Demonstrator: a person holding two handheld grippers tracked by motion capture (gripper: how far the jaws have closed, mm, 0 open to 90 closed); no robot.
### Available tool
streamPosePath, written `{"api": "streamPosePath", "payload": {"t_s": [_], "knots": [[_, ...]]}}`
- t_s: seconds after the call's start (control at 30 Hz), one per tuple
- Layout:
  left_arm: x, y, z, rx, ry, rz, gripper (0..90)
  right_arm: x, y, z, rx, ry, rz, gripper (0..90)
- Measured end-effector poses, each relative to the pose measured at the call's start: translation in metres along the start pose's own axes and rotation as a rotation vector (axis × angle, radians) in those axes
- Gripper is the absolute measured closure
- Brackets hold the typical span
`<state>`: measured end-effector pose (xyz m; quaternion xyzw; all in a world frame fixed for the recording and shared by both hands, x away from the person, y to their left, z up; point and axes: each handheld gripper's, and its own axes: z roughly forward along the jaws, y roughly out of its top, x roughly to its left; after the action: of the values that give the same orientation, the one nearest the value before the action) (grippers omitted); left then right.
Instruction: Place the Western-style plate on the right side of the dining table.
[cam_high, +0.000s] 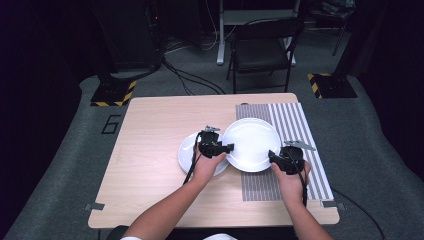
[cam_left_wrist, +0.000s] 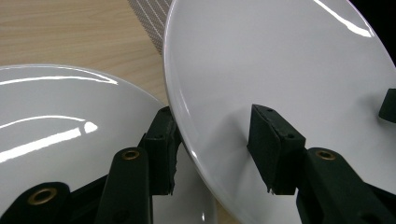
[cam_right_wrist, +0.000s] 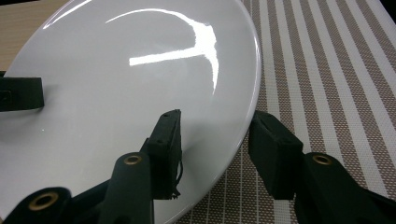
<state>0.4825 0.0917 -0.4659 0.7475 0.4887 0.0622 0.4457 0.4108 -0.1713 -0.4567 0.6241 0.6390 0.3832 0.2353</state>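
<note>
A large white plate (cam_high: 251, 144) is held between my two grippers, partly over the striped mat (cam_high: 295, 125). My left gripper (cam_high: 231, 148) grips its left rim; in the left gripper view (cam_left_wrist: 217, 154) one jaw lies on top of the plate (cam_left_wrist: 289, 60) and the other under its edge. My right gripper (cam_high: 272, 156) grips the near right rim, and in the right gripper view (cam_right_wrist: 217, 144) its jaws straddle the plate's (cam_right_wrist: 130, 93) edge. A second white plate (cam_high: 187, 152) lies on the table under the first plate's left side and fills the left of the left gripper view (cam_left_wrist: 56, 121).
The wooden table (cam_high: 150, 150) carries the grey striped placemat (cam_right_wrist: 327, 70) along its right side. A dark chair (cam_high: 262, 45) stands beyond the table's far edge. Cables run across the floor behind it.
</note>
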Motion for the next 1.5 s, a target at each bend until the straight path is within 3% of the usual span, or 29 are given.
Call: {"api": "streamPosePath", "payload": {"t_s": [0.43, 1.5], "knots": [[-0.014, 0.004, 0.011, 0.014, -0.030, 0.024, 53.3, -0.014, -0.005, -0.010, -0.009, -0.033, 0.029, 54.2], [-0.034, 0.006, 0.030, 0.038, -0.085, 0.061, 53.4, -0.035, -0.014, -0.027, -0.027, -0.083, 0.084, 54.3]]}}
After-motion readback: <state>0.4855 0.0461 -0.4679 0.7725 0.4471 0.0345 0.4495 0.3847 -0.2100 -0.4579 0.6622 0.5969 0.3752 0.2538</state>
